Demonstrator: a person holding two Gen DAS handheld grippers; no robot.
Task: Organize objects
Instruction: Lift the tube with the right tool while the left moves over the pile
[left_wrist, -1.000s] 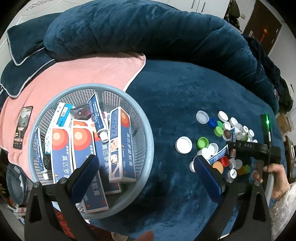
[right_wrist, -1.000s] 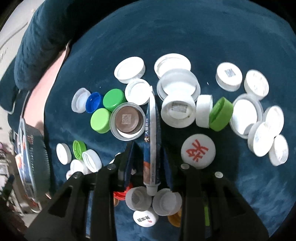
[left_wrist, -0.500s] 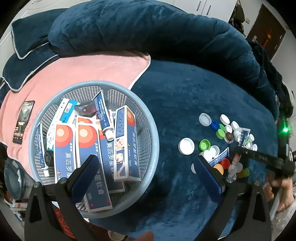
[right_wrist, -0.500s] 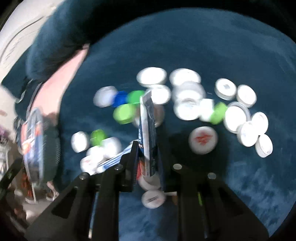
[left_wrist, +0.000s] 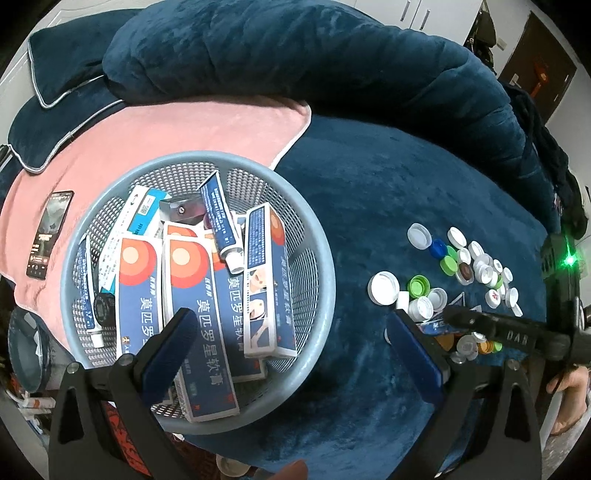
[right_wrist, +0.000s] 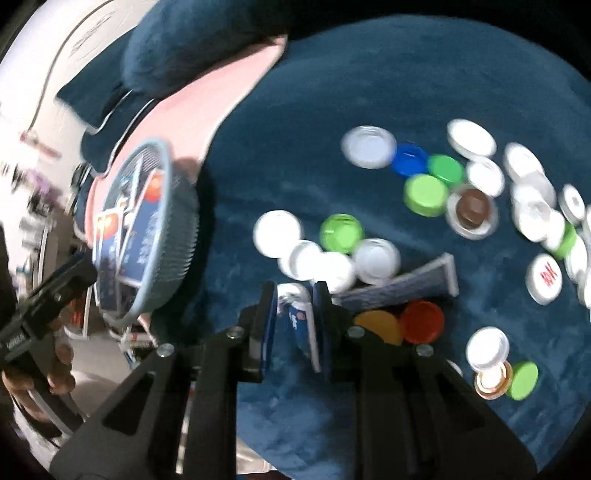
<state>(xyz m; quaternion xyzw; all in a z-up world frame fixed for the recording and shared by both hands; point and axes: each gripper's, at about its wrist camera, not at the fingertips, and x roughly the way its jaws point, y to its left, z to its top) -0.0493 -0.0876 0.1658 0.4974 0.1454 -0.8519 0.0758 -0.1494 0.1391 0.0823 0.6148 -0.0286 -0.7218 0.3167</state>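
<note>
Reading 莫匹罗星软膏 on blue boxes (left_wrist: 207, 314) in the basket (left_wrist: 317, 236).

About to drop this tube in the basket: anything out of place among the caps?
Yes: a second blue ointment tube lies flat among the bottle caps, beside the right gripper, the only non-cap in that pile.

We see a deep blue plush blanket (left_wrist: 388, 192), a pink towel (left_wrist: 177, 136), a grey-blue mesh basket (left_wrist: 317, 236), navy boxes (left_wrist: 201, 314) with orange-red circles, white, green, blue, red and orange caps (right_wrist: 424, 192), a blue-and-white tube (right_wrist: 299, 321), blue gripper pads (left_wrist: 170, 343)
</note>
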